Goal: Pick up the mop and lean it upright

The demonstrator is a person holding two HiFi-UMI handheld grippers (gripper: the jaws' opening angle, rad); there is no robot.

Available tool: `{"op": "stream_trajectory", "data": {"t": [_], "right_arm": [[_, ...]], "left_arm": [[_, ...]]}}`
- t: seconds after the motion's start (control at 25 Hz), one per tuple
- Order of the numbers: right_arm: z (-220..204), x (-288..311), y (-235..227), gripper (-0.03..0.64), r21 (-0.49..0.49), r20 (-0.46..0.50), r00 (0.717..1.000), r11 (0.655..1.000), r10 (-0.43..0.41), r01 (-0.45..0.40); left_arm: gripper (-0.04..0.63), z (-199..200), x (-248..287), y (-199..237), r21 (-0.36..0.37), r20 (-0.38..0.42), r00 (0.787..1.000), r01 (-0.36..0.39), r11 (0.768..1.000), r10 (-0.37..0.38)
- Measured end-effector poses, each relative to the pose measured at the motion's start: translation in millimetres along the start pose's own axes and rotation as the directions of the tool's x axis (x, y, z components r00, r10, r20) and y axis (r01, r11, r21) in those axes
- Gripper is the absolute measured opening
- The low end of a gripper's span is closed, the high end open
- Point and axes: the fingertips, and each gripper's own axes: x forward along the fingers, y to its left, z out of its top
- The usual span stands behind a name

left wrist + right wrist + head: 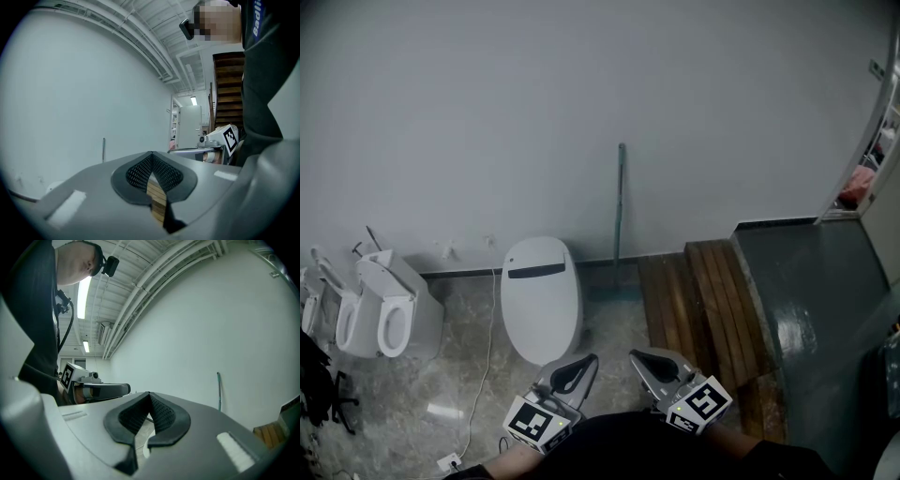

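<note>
The mop (619, 211) stands upright with its thin teal handle leaning on the white wall and its head on the floor between the toilet and the wooden step. No gripper touches it. My left gripper (588, 360) and right gripper (637, 356) are held low and close to my body, well short of the mop, both shut and empty. In the left gripper view the jaw tips (152, 154) meet, and the mop handle (103, 150) shows far off. The right gripper view has its tips (149, 394) together too, with the handle (218, 390) against the wall.
A white toilet (541, 295) stands just ahead on the marble floor, with a cable (483, 375) trailing beside it. Two more toilets (389, 314) sit at the left. A wooden step (698, 300) and a dark grey platform (811, 300) rise at the right, by a doorway (862, 178).
</note>
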Motion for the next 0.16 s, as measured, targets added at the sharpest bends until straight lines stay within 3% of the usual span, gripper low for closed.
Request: {"op": "stream_trajectory", "data": {"t": [0.16], "right_arm": [[-0.5, 0.3, 3.6, 0.003, 0.019, 0.019, 1.0, 1.0, 0.017, -0.018]], "left_arm": [[0.02, -1.6, -0.8, -1.7, 0.003, -0.005, 1.0, 0.001, 1.0, -0.001]]}}
